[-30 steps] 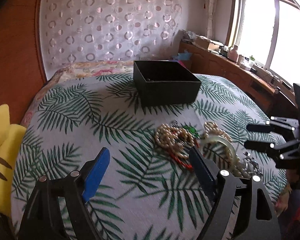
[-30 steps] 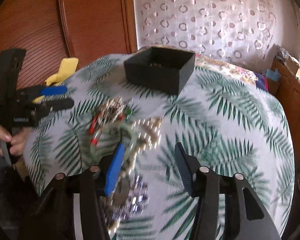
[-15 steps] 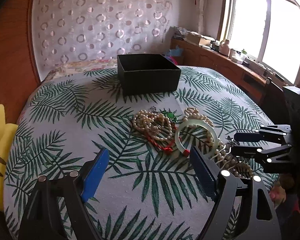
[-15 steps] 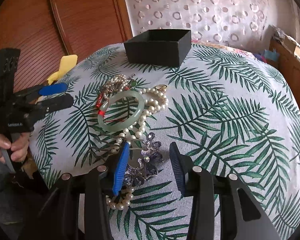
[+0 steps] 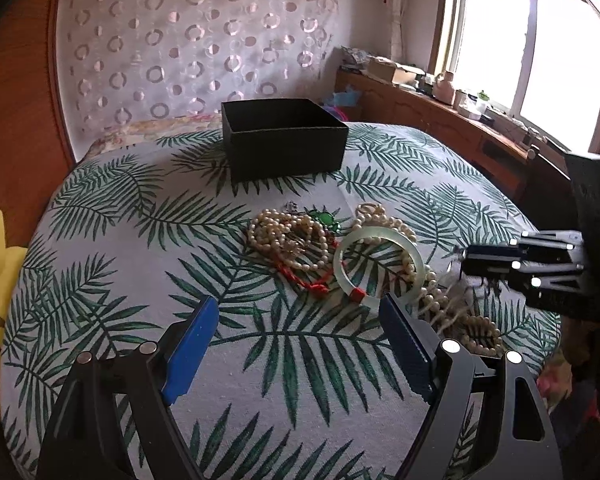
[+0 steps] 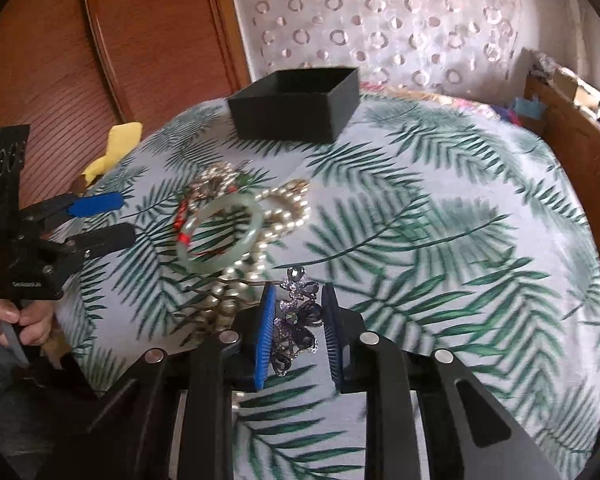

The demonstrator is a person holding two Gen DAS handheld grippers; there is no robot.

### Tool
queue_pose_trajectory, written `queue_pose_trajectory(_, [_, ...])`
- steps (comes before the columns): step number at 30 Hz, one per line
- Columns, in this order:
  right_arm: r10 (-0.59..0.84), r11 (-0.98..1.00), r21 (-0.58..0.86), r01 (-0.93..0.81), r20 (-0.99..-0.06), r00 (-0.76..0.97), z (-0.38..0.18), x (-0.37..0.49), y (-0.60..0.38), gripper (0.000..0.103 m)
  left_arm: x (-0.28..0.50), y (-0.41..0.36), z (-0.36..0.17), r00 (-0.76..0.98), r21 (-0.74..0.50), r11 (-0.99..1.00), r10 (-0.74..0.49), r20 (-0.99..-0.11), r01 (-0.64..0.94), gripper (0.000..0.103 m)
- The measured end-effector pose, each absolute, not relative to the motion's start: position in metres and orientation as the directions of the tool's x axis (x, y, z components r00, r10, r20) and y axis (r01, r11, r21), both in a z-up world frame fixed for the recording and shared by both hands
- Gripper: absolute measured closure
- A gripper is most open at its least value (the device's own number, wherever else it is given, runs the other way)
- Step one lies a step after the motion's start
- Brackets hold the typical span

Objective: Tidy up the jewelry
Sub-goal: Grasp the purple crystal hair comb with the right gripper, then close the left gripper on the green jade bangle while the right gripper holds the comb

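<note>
My left gripper (image 5: pixel 298 344) hangs with its jaws spread wide and nothing between them, over bare leaf-print bedspread (image 5: pixel 140 280); the jewelry heap lies ahead of it and off to its right, starting with the tangled pearl strands (image 5: pixel 288 240) and then the pale green bangle (image 5: pixel 380 266), which sits just beyond my right-hand pad. Further right, my right gripper (image 6: pixel 296 320) is the one that matters: its jaws are drawn in narrow around the purple flower brooch (image 6: pixel 296 320), the piece sitting squarely between the blue pads (image 6: pixel 265 332). I can't say for certain the pads are pressing it yet. The brooch's long axis runs roughly along the fingers, so I judge the closing stroke crosses its short width. The pearl necklace (image 6: pixel 260 248) trails just left of my left pad, near enough to snag. The black box (image 6: pixel 300 104) stands open well ahead of the right jaws, slightly left, so the right hand is clearly the nearer one for this carry.
</note>
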State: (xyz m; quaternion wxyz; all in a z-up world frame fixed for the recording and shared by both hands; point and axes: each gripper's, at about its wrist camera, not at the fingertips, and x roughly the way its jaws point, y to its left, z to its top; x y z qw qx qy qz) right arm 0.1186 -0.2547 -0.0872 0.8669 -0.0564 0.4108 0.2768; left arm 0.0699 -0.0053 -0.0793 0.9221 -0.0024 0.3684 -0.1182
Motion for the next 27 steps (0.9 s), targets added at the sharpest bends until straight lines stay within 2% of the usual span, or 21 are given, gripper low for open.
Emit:
queue_pose_trajectory(18, [0.327, 0.910, 0.080, -0.406, -0.741, 0.586, -0.096, 0.139, -0.302, 0.079, 0.088, -0.050, -0.084, 0.632, -0.099, 0.939, -0.296, -0.716, 0.328, 0.024])
queue_pose_trajectory(24, [0.340, 0.910, 0.099, -0.402, -0.732, 0.590, -0.097, 0.138, -0.305, 0.079, 0.105, -0.066, -0.080, 0.619, -0.081, 0.928, -0.305, -0.724, 0.362, 0.035])
queue_pose_trajectory(27, [0.341, 0.910, 0.100, -0.402, -0.730, 0.592, -0.097, 0.137, -0.306, 0.079, 0.113, -0.070, -0.079, 0.622, -0.059, 0.928, -0.293, -0.726, 0.368, 0.035])
